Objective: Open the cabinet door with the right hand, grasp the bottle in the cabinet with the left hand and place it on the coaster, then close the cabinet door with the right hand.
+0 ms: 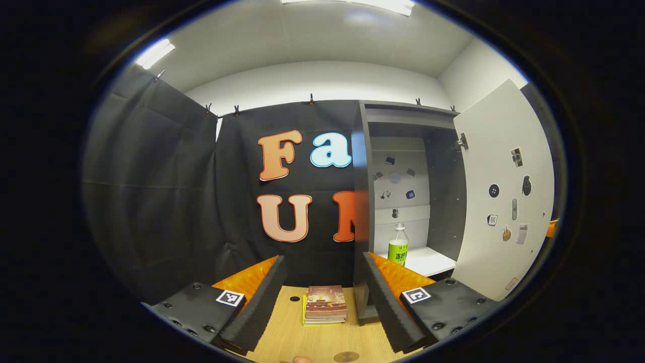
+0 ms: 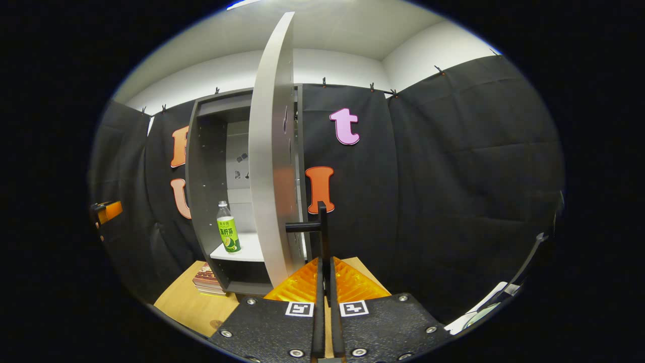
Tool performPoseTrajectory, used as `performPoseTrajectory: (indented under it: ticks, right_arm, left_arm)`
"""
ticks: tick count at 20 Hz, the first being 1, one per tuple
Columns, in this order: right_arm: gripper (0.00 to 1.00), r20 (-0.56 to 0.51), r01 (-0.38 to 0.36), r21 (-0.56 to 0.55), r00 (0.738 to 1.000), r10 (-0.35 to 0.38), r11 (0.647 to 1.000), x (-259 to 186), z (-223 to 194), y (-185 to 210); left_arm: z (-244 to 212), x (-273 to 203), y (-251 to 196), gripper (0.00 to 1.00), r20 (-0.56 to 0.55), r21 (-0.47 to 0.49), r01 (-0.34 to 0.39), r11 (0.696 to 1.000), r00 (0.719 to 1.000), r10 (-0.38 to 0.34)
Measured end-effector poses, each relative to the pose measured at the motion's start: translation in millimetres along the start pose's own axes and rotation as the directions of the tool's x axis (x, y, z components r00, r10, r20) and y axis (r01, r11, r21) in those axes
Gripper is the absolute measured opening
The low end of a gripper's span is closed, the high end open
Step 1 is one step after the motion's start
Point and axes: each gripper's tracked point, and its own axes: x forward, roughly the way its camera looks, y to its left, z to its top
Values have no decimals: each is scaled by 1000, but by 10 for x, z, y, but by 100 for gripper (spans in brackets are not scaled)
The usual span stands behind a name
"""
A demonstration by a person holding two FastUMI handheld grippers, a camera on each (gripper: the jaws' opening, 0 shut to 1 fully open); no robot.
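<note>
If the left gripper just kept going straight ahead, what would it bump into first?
Probably the cabinet's left side wall or the black cloth wall beside it. The open left gripper aims left of the bottle, above the books; depth is unclear.

Recording booth: clipped black cloth (image 2: 453,176).

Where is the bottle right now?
The bottle stands upright on the white shelf inside the open cabinet, right of centre in the left gripper view, with neither gripper touching it.
</note>
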Motion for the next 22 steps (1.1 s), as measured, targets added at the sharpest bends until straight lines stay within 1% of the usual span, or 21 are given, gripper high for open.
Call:
performPoseTrajectory:
  ticks: [1,2,3,4,6,7,8,9,10,11,12,13,14,16,18,19,20,21,22]
  right_arm:
    - [13,7,3,-2,1000,-3,1000,-32,16,-67]
    - [6,11,0,3,1000,0,1000,-67,33,-117]
    - [7,11,-12,12,1000,12,1000,-106,35,-117]
    - [8,13,-1,14,1000,0,1000,-124,46,-168]
    - [11,31,65,-13,997,-64,998,-167,89,-479]
    - [19,42,90,-19,995,-90,996,-218,135,-580]
    - [16,50,107,-19,993,-106,994,-251,173,-659]
    - [21,52,122,-18,991,-121,992,-286,185,-720]
    - [23,51,134,-20,990,-133,991,-319,179,-778]
    - [29,47,149,-23,988,-148,989,-315,156,-842]
    - [31,43,167,-28,985,-165,986,-316,135,-906]
    - [38,38,186,-33,982,-185,982,-328,116,-981]
    - [37,31,203,-34,979,-202,979,-328,100,-1047]
    - [48,24,226,-22,974,-225,974,-340,95,-1113]
    - [51,18,241,-13,970,-240,970,-348,74,-1191]
    - [62,17,251,-14,968,-251,968,-353,64,-1231]
    - [57,17,263,-20,965,-262,965,-361,62,-1270]
    - [71,19,276,-27,961,-276,961,-366,64,-1323]
    - [74,22,290,-35,957,-289,956,-373,76,-1363]
  left_arm:
    - [-8,12,-37,98,-1,-3,-3,1000,1000,3]
    - [-34,38,-82,98,-2,-9,-2,1000,1000,2]
    - [-51,53,-144,97,-4,-17,4,1000,1000,-4]
    - [-71,89,-219,98,-6,-24,11,1000,1000,-12]
    - [-113,151,-370,99,-10,-30,28,999,1000,-28]
    - [-139,188,-437,99,-11,-30,36,999,999,-37]
    - [-167,248,-519,99,-12,-30,45,999,999,-46]
    - [-206,310,-617,99,-15,-33,56,998,998,-56]
    - [-225,374,-733,99,-16,-40,71,997,997,-72]
    - [-254,433,-853,99,-18,-48,89,995,996,-90]
    - [-282,495,-954,99,-21,-54,106,993,994,-107]
    - [-295,570,-1078,97,-16,-57,128,990,991,-129]
    - [-311,658,-1195,97,-9,-59,150,987,989,-151]
    - [-340,827,-1445,97,12,-55,184,981,983,-183]
    - [-372,1006,-1615,97,26,-32,200,979,980,-199]
    - [-396,1091,-1702,98,25,-28,209,978,978,-208]
    - [-417,1175,-1778,98,23,-30,219,975,976,-218]
    - [-441,1280,-1844,98,21,-38,227,973,974,-226]
    - [-483,1376,-1911,97,16,-46,234,971,972,-233]
